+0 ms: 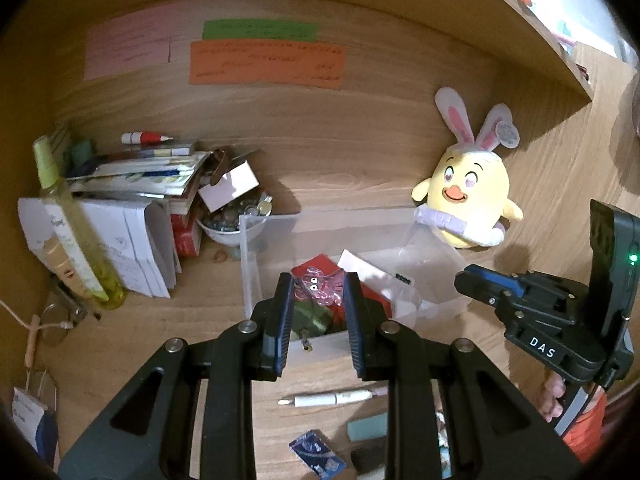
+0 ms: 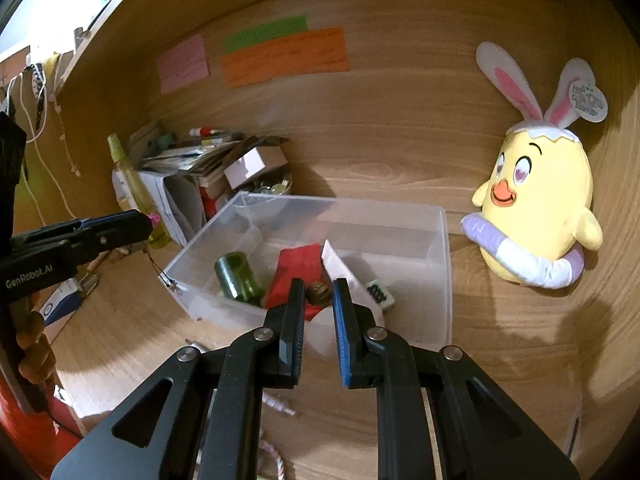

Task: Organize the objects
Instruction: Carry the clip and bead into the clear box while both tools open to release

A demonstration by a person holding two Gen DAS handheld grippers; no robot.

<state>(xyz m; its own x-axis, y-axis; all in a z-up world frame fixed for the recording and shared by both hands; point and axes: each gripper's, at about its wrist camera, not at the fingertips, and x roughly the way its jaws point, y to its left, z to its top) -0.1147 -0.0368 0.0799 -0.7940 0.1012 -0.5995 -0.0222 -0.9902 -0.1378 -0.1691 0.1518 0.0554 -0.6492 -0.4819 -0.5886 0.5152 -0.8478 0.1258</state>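
Observation:
A clear plastic bin (image 2: 436, 264) stands on the wooden desk; it also shows in the left wrist view (image 1: 250, 264). In it lie a green glass jar (image 2: 238, 276), a red packet (image 2: 298, 266), a white card (image 2: 340, 266) and a small tile (image 2: 380, 294). My left gripper (image 1: 318, 286) is shut on a pink translucent charm (image 1: 320, 286) and holds it over the bin; from the right wrist view it (image 2: 150, 220) sits left of the bin with a cord hanging down. My right gripper (image 2: 318, 292) is shut on a brown walnut (image 2: 319, 293) over the bin's near edge.
A yellow chick plush with bunny ears (image 2: 536, 208) leans on the back wall to the right. A pile of books, a bowl of trinkets (image 1: 236, 220) and a yellow-green spray bottle (image 1: 72, 220) crowd the left corner. A white pen (image 1: 332, 400) and small packets lie near the front.

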